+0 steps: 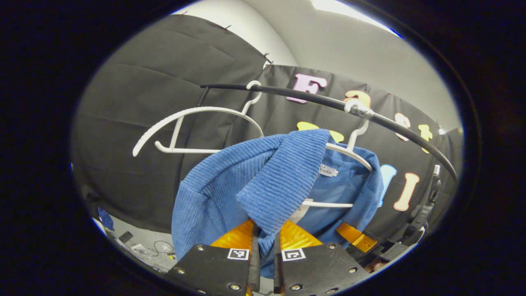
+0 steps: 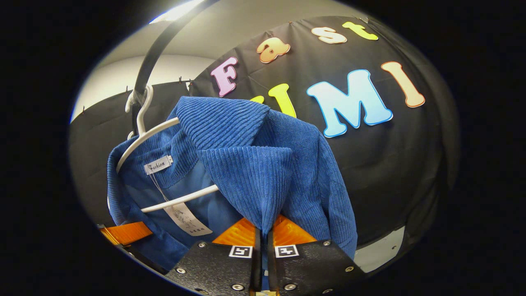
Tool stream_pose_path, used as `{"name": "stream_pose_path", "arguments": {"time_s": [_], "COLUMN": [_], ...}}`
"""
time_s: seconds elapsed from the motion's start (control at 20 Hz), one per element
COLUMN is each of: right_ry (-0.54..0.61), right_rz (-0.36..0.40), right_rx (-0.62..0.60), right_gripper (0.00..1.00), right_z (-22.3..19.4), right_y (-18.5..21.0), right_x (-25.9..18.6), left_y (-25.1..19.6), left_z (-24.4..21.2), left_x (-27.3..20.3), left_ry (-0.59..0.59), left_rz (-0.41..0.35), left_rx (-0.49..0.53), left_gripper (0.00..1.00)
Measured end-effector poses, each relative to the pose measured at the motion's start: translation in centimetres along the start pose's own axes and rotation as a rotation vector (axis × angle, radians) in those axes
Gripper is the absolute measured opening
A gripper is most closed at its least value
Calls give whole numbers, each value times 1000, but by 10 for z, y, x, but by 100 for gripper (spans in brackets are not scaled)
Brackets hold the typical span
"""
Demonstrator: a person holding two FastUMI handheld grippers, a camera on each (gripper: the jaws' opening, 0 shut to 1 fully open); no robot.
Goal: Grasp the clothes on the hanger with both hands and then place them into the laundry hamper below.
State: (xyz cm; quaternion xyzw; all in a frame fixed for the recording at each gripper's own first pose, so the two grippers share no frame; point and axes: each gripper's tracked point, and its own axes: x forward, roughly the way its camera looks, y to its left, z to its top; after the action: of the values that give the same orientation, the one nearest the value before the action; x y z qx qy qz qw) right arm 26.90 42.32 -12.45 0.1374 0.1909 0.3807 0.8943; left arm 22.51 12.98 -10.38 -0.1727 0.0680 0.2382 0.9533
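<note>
A blue corduroy jacket [image 1: 230,185] hangs on a white hanger [image 1: 353,154] from a black rail [image 1: 312,98]. In the left gripper view, my left gripper [image 1: 266,242] is shut on the jacket's front edge below the collar. In the right gripper view, my right gripper [image 2: 264,236] is shut on the other collar flap of the jacket [image 2: 254,164], whose hanger [image 2: 139,137] still sits inside the neck. The other gripper's finger [image 2: 123,232] shows at the lower left there, and likewise the right one's finger [image 1: 355,237] in the left gripper view.
An empty white hanger [image 1: 193,127] hangs on the same rail to the left of the jacket. Small items and cables [image 1: 144,248] lie on a light surface far below at the left. Black cloth walls close in behind the rail.
</note>
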Motion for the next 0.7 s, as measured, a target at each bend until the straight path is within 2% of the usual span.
{"name": "stream_pose_path", "arguments": {"time_s": [0.05,0.1,0.3,0.7], "right_ry": [-9,-15,-47,-112], "right_rz": [6,9,18,-15], "right_rx": [-1,-8,-44,-26], "right_gripper": [2,0,0,0], "right_z": [1,4,16,32], "right_y": [-3,-6,-16,-37], "right_x": [1,1,0,-7], "left_y": [7,1,-11,-9], "left_z": [5,5,7,42], "left_x": [-4,-4,-10,-38], "left_ry": [-28,-33,-50,-110], "left_rz": [25,-12,-56,-50], "left_rx": [-2,-27,-55,-28], "left_gripper": [7,1,1,1]}}
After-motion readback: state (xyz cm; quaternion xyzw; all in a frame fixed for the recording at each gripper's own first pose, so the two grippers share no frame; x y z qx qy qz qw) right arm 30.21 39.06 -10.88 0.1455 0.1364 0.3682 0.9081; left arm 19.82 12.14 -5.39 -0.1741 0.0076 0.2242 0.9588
